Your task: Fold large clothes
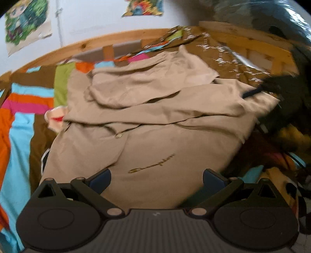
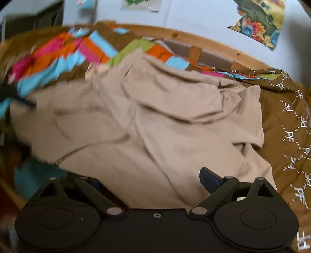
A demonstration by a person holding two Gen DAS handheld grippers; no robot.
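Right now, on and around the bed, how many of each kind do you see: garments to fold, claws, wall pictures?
Beige hoodie: 1
Claws: 2, the left claw and the right claw, both open above the cloth
Wall pictures: 2 in the left wrist view, one and another
Total: 5

One beige hoodie [image 1: 155,120], one patchwork bedcover [image 1: 21,120], two wall posters [image 1: 25,23].
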